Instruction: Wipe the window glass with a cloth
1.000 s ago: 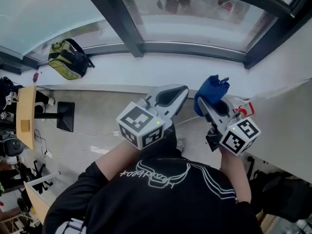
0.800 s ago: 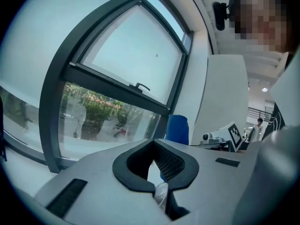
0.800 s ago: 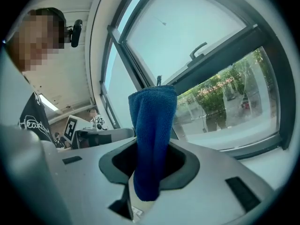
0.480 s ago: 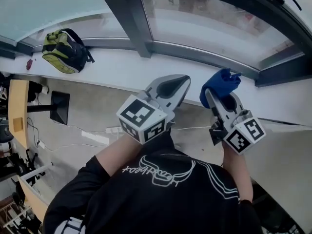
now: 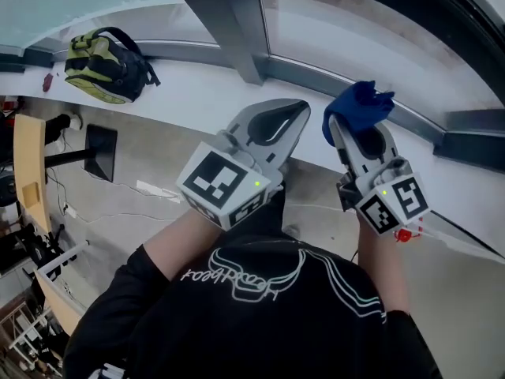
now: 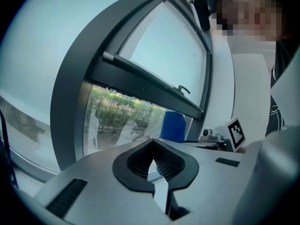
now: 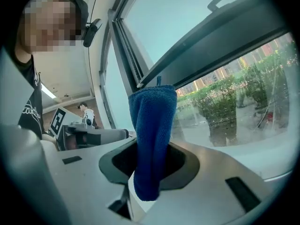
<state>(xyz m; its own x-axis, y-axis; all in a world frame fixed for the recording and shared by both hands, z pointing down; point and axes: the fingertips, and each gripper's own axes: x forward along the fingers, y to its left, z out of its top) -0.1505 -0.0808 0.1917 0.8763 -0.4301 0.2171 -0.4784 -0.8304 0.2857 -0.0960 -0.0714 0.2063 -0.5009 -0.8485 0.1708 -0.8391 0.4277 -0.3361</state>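
Window glass (image 5: pixel 355 30) is filling the view ahead, over a white sill (image 5: pixel 197 85). I am pinching the blue cloth (image 5: pixel 361 105) in my right gripper (image 5: pixel 349 129), near the pane. My left gripper (image 5: pixel 298 110) is hovering just beside it, pressed together, holding nothing. A backpack (image 5: pixel 106 63) is lying on the sill, well apart.

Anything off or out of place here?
Nothing stands out. The right gripper is shut on the blue cloth, bunched; the left gripper is shut and empty. A backpack lies on the sill, far left of both.
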